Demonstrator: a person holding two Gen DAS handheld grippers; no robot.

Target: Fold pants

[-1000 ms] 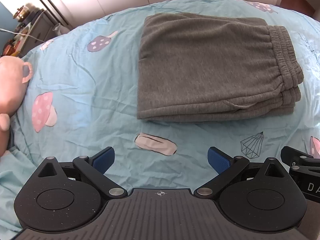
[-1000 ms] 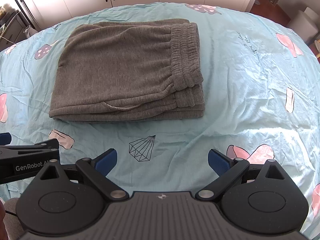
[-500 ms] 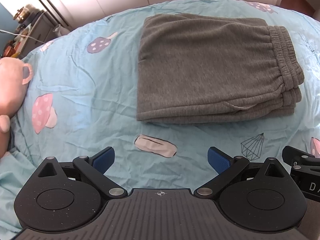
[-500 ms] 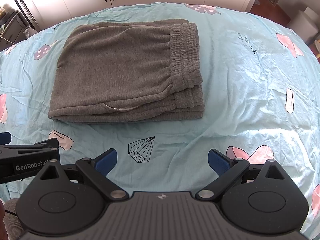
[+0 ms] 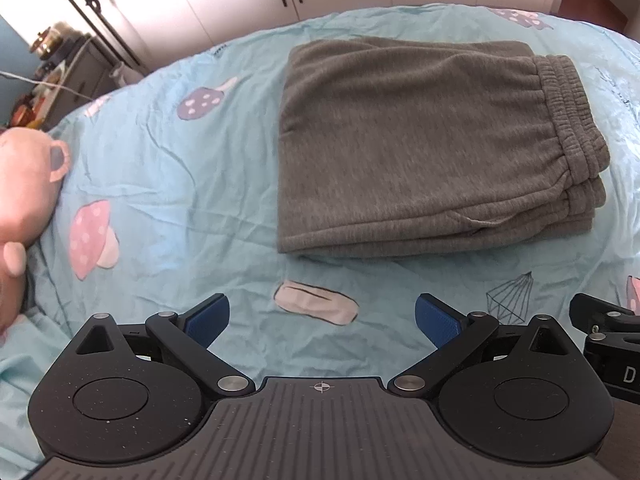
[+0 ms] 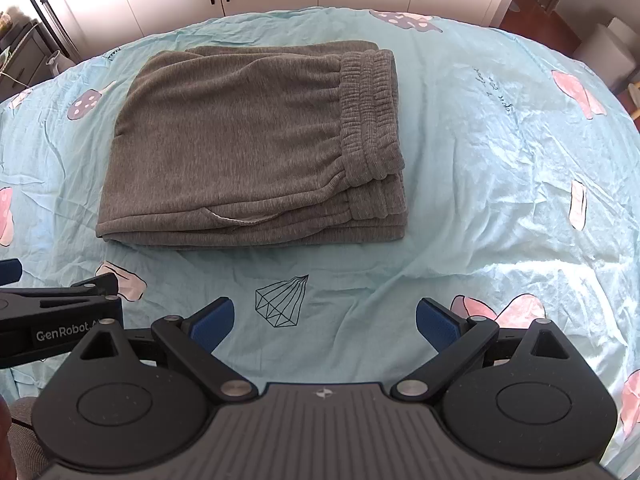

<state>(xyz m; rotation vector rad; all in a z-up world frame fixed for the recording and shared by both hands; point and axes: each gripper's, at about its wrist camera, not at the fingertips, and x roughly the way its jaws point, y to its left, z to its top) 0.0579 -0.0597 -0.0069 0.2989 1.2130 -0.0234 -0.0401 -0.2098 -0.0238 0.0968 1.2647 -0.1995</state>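
1. Almost nothing is being shifted compared with a second ago: the pants [image 5: 432, 148] are lying just as they were, and both views are only drifting a touch, so the grippers are being held nearly still.
2. Folded into a thick grey rectangle, the pants [image 6: 248, 152] are resting on the bed sheet [image 5: 168, 184], toward its far edge, with the elastic waistband [image 6: 372, 116] lying on top at the stack's right end and the layered edges facing the near edge.
3. A small pale loop, perhaps a pocket edge, is peeking out along the near side of the stack.
4. Judging from this, the folding is being treated as finished or nearly so; any remaining step is best done by pressing the top layer flat without dragging it, so the stacked edges are kept aligned.
5. The left gripper [image 5: 322, 320] is being held wide apart and empty above the near edge of the bed sheet, well short of the pants.
6. The right gripper [image 6: 325, 320] is likewise spread wide with nothing between its blue pads, just beside the left one.
7. No containers are being shown; a pink plush toy [image 5: 24, 184] is lying at the left edge.
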